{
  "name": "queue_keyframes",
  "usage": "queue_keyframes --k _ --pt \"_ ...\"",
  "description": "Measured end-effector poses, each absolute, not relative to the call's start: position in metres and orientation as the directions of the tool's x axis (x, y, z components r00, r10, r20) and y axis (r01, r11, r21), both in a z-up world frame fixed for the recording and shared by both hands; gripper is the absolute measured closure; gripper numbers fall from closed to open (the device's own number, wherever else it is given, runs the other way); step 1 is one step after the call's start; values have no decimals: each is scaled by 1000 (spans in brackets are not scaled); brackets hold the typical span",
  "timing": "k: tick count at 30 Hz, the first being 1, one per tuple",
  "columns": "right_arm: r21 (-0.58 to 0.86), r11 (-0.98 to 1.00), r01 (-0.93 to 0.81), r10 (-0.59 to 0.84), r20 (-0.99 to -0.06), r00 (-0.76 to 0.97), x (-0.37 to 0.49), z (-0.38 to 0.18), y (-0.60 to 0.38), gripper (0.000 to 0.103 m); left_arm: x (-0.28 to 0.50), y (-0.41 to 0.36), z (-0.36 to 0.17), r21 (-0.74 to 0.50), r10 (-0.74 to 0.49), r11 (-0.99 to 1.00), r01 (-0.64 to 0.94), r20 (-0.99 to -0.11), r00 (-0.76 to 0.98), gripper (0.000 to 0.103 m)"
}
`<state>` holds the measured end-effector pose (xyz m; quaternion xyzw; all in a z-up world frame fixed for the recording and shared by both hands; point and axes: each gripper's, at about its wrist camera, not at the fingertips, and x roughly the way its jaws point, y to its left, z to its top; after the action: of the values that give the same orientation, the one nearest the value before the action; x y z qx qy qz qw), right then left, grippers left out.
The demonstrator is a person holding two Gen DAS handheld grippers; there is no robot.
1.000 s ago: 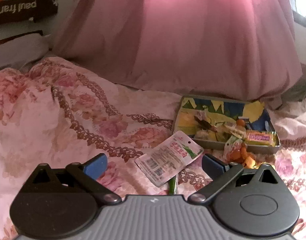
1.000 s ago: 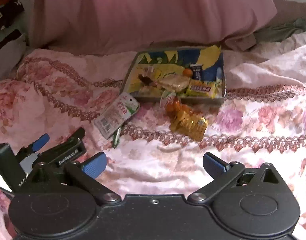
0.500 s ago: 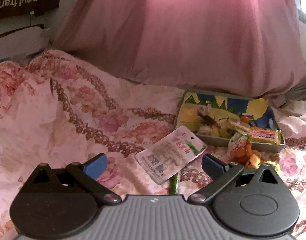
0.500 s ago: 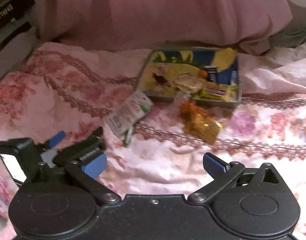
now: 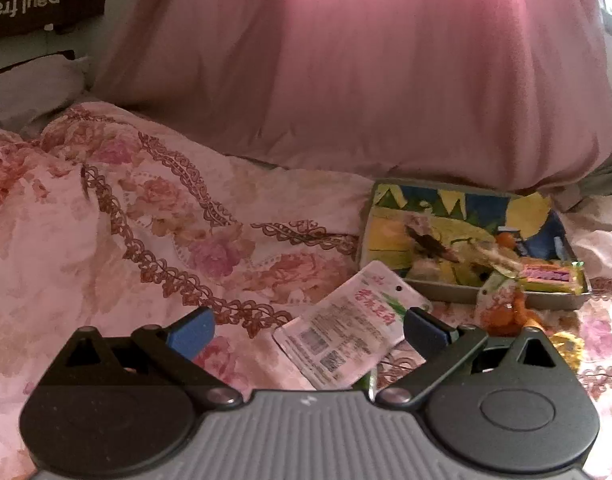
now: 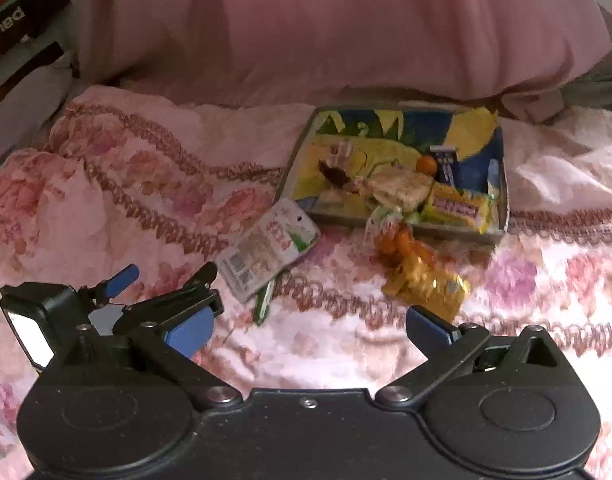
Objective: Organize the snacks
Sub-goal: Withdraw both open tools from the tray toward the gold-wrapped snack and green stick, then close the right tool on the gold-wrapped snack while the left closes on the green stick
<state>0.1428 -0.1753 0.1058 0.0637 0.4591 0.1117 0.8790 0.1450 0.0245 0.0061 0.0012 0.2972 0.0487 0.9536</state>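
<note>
A shallow tray (image 5: 490, 299) (image 6: 505, 184) with a yellow and blue print lies on the flowered bed cover and holds several snacks, among them a yellow bar (image 5: 552, 277) (image 6: 458, 209). A flat white packet (image 5: 352, 330) (image 6: 268, 246) lies left of the tray, over a thin green stick (image 6: 264, 304). An orange and gold bag (image 6: 422, 274) (image 5: 506, 314) sits in front of the tray. My left gripper (image 5: 308, 330) hovers open just before the white packet. My right gripper (image 6: 308, 332) is open and holds nothing, short of the gold bag. The left gripper (image 6: 168, 278) also shows at the lower left in the right wrist view.
A big pink pillow (image 5: 366, 68) (image 6: 338, 24) rises behind the tray. The flowered cover (image 5: 126, 220) bulges in folds on the left. A printed paper bag (image 5: 34, 0) and a white pillow (image 5: 30, 88) stand at the far left.
Both grippers have moved forward and to the left, so the tray and snacks sit further right and a bit nearer in both views. Both stay open. No snack has moved.
</note>
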Motion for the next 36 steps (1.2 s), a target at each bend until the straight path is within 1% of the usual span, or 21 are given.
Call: queue_keyframes --k 3,6,8,14,19,21,24,26,29,36 --pt "233 969 -81 237 -790 566 159 80 -196 1 162 31 2 34 87 996 -83 -585 807 0" --pt "265 963 -51 248 -794 555 176 46 -218 1 179 37 -2 44 66 998 -49 -589 805 0" --pt "254 966 -53 238 -782 577 184 27 -228 1 191 42 -7 43 48 999 -27 -599 800 0" --pt "132 983 -129 185 -739 648 203 -17 -231 1 212 38 -31 42 -16 997 57 -648 761 0" --pt "19 971 -237 166 -766 621 221 -54 -231 1 211 26 -52 11 -105 988 153 -681 725 0" --pt "-21 971 -238 134 -777 615 227 -66 -234 1 211 21 -61 16 -123 982 188 -701 702 0" --pt "-13 967 -253 141 -802 580 239 -82 -246 1 212 14 -70 15 -160 968 250 -732 663 0" --pt "-12 964 -266 142 -823 551 246 -91 -251 1 213 10 -77 -9 -187 961 278 -761 622 0" --pt "-15 961 -276 143 -828 543 251 -98 -257 1 212 5 -86 -39 -215 952 305 -792 571 0" --pt "56 955 -293 205 -835 511 260 -100 -266 1 221 -1 -92 -61 -239 944 324 -803 545 0"
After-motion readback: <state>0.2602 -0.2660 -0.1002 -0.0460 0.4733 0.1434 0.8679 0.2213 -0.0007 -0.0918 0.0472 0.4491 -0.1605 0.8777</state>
